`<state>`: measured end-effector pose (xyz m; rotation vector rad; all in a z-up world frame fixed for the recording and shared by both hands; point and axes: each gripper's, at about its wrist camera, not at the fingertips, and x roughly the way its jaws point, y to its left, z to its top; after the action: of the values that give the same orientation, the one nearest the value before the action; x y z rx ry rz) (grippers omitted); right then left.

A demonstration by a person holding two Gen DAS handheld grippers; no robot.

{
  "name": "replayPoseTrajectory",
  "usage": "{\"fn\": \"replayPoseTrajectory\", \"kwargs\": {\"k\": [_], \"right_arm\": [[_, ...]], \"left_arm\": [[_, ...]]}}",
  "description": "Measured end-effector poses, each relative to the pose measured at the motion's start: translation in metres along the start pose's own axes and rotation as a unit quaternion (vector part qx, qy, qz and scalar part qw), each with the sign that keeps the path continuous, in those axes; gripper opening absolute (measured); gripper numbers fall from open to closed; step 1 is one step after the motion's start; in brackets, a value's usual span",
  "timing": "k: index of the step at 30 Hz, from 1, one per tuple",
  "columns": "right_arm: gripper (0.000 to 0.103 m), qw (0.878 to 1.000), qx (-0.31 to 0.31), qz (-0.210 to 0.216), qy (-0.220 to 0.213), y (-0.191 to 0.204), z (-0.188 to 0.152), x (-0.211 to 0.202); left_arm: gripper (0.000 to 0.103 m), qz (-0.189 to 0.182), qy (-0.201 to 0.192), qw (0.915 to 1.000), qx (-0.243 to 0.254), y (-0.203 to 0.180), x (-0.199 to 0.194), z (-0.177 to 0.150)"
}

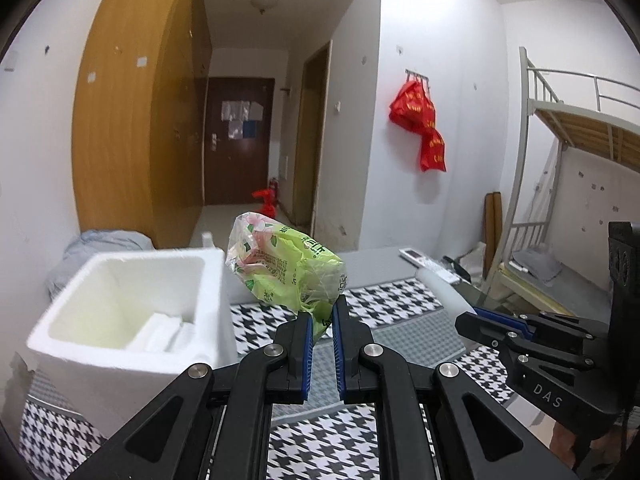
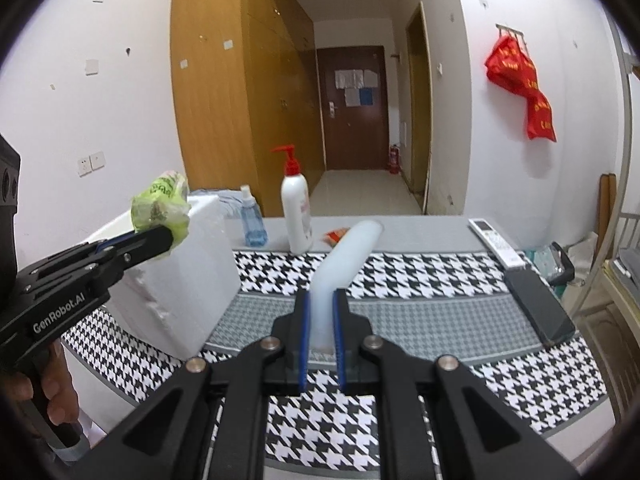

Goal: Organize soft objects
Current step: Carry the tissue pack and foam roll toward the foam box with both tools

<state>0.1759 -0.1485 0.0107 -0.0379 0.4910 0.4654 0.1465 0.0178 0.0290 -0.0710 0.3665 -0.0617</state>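
Note:
My left gripper (image 1: 321, 312) is shut on the corner of a green plastic tissue pack (image 1: 280, 266) and holds it in the air just right of the white foam box (image 1: 116, 304). The box is open and has white pieces inside. In the right wrist view the same pack (image 2: 160, 204) hangs above the box (image 2: 180, 280), held by the left gripper (image 2: 170, 238). My right gripper (image 2: 320, 304) is shut on a pale translucent soft tube (image 2: 348, 256), lifted above the houndstooth tablecloth (image 2: 420, 280). The right gripper shows in the left wrist view (image 1: 476, 318).
A white pump bottle with red top (image 2: 296, 212), a small blue bottle (image 2: 252, 220) and a small red item (image 2: 336, 235) stand at the table's far edge. A white remote (image 2: 494, 242) and a dark phone (image 2: 540, 304) lie at the right. A bunk bed (image 1: 560, 160) stands further right.

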Motion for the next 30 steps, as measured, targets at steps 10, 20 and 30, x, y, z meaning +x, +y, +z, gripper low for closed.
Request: {"fn": "replayPoseTrajectory", "kwargs": {"k": [10,20,30], "right_arm": [[0.013,0.999,-0.023,0.029,-0.027,0.022,0.017,-0.001],[0.013,0.996,-0.039,0.066,-0.037,0.044,0.031,0.009],[0.014,0.991,-0.065,0.110,-0.036,0.080,0.044,0.028]], "left_arm": [[0.010,0.022,-0.031,0.9993,-0.002,0.018,-0.020,0.011],[0.010,0.072,-0.048,0.9961,-0.014,0.048,-0.033,0.017],[0.010,0.102,-0.036,0.9937,-0.029,0.080,-0.028,0.019]]}}
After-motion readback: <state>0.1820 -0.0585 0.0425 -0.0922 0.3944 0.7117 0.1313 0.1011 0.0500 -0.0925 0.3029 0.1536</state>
